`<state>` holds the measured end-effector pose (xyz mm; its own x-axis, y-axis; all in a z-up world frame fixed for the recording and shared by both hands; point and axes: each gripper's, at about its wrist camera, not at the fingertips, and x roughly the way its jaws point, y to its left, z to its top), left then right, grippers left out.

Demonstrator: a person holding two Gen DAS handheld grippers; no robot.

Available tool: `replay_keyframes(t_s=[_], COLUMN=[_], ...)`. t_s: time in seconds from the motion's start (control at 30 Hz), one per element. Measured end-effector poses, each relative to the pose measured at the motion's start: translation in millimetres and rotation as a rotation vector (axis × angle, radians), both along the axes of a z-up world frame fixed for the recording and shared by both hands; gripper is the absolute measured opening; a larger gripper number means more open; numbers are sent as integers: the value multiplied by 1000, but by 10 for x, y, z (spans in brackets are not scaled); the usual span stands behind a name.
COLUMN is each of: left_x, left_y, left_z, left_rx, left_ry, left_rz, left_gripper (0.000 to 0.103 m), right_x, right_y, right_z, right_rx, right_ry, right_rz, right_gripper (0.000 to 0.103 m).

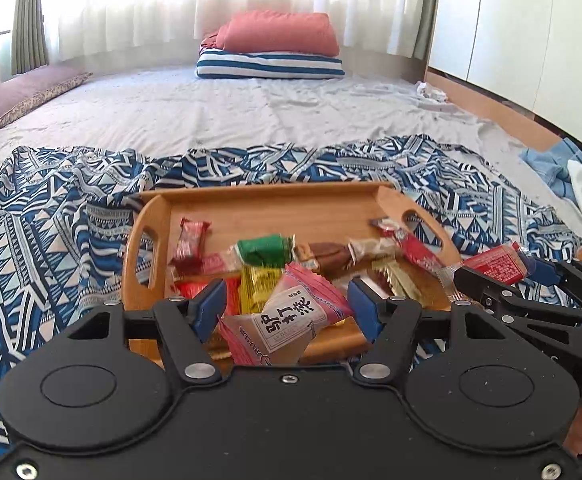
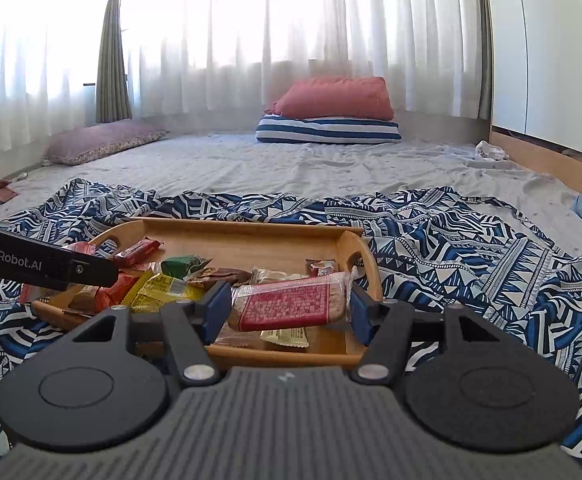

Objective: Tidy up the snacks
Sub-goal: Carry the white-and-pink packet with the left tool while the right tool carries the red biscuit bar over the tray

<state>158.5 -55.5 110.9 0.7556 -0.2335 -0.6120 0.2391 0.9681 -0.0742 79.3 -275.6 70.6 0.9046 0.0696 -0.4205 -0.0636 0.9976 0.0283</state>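
Note:
A wooden tray (image 1: 267, 193) with handle slots lies on a blue patterned cloth and holds several wrapped snacks: a green one (image 1: 265, 249), a yellow one (image 1: 258, 285), small red ones (image 1: 189, 240). My left gripper (image 1: 287, 309) is shut on a pink packet (image 1: 291, 320) with black characters, held over the tray's near end. At the right of that view, my right gripper (image 1: 505, 270) is shut on a clear packet with a red label (image 1: 495, 266). The right wrist view shows this packet (image 2: 291, 306) between the right gripper's (image 2: 287, 309) blue pads, above the tray (image 2: 251, 226). The left gripper's black finger (image 2: 43, 266) crosses the left edge there.
The blue patterned cloth (image 1: 51, 220) is spread over a grey bed sheet (image 1: 211, 112). A red pillow on a striped folded blanket (image 1: 271, 66) lies at the far end, a purple pillow (image 1: 23, 94) at the left. White cupboards (image 1: 531, 32) and blue clothing (image 1: 551, 168) are to the right.

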Motion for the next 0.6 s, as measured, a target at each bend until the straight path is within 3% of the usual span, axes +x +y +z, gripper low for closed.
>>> replay_keyframes(t_s=[0.6], left_x=[651], left_y=[68], left_z=[143], left_rx=[-93], left_ry=[-10], left_rz=[30], left_gripper=[64], right_x=[685], right_y=[-136], right_z=[233], right_rx=[44], right_ry=[50], right_rz=[-42], right_gripper=[64])
